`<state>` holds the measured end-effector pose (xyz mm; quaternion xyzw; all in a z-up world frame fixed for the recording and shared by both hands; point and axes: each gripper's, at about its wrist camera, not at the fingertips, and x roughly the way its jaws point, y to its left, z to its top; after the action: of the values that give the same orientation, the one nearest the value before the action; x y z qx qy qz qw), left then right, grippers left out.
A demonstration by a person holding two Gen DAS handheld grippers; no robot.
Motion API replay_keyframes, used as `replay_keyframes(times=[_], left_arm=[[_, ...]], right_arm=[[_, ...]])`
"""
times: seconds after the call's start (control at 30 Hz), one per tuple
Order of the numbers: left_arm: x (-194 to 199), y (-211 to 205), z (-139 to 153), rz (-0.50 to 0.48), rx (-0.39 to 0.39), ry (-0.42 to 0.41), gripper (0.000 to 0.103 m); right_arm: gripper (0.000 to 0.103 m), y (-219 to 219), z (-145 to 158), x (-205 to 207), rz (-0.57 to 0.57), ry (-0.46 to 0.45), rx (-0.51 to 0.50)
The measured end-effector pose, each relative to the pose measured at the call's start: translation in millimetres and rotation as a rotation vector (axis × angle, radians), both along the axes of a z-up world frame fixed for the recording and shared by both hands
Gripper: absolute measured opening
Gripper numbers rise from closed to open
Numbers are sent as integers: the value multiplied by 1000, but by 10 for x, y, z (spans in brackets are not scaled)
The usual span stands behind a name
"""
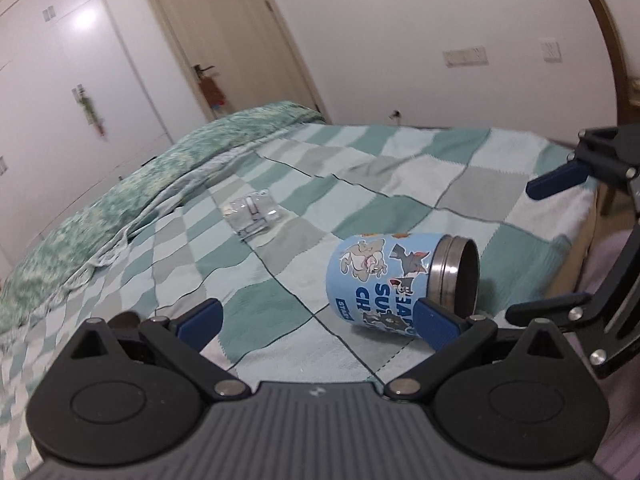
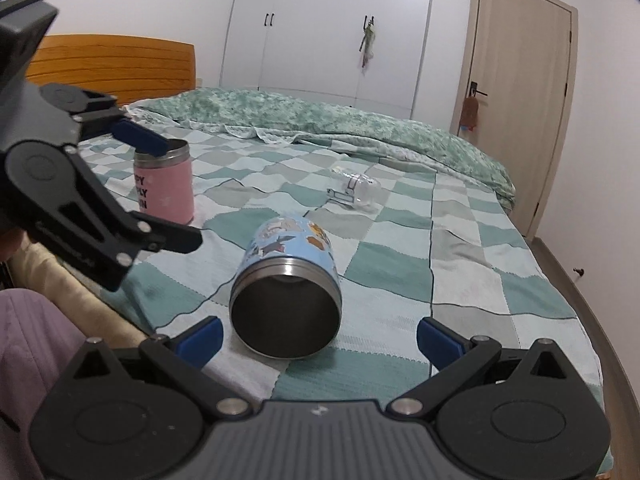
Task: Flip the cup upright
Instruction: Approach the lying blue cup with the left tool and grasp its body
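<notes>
I am holding my left tongs (image 1: pixel 318 320) spread wide and empty over the bed (image 1: pixel 280 184), their dark blue pads set on black linkages. My right tongs (image 2: pixel 319 334) are spread wide too, gripping nothing, and they are showing from the side at the right edge of the left wrist view.

The cup (image 2: pixel 286 292) is lying on its side on the checked bedspread, near the edge of the bed closest to me. It is a short cylinder, a light blue printed sleeve with cartoon cat and dog figures and blue lettering wrapped around a brushed steel body, with a bare steel band at the rim. Its dark, smooth steel inside is facing straight into my right wrist camera, so the long axis is running away from my right tongs, mouth toward me and base toward the far side of the bed. From my left tongs the same cup (image 1: pixel 402 280) is lying crosswise, mouth to the right, and my right-hand pad (image 1: pixel 438 326) is overlapping its lower edge in that view; I cannot tell whether they are touching.

The bedspread is a woven patchwork of teal, pale green and grey squares. A pink steel cup (image 2: pixel 164 182) is standing upright to the left, and a clear glass mug (image 2: pixel 356 192) is lying on its side farther back, beside a rumpled green quilt (image 2: pixel 320 120).
</notes>
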<state>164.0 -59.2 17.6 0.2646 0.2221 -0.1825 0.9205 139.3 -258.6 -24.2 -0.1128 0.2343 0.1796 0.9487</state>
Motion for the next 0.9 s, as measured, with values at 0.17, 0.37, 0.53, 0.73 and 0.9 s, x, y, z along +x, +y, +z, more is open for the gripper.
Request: replay_keyframes(times=[0.17,0.37,0.53,0.73,0.9], left_arm=[[174,-69,-43,-88,93,17,103],[316,-143,-99,-180,166,39,103],[428,-201,-191,-258,235,53,103],[546,-283,-299,-376,344,57,103],[585,-365,-388,-458,398,49,103]], right_arm=[[103,8,-31,51,-21,21,11],[103,30,-40,113,-43,34,-1],[103,48,-46,113,-72,40,-2],[103,18,-100,171,-95,74,18],[103,-18,-124,267,-104,94,25]])
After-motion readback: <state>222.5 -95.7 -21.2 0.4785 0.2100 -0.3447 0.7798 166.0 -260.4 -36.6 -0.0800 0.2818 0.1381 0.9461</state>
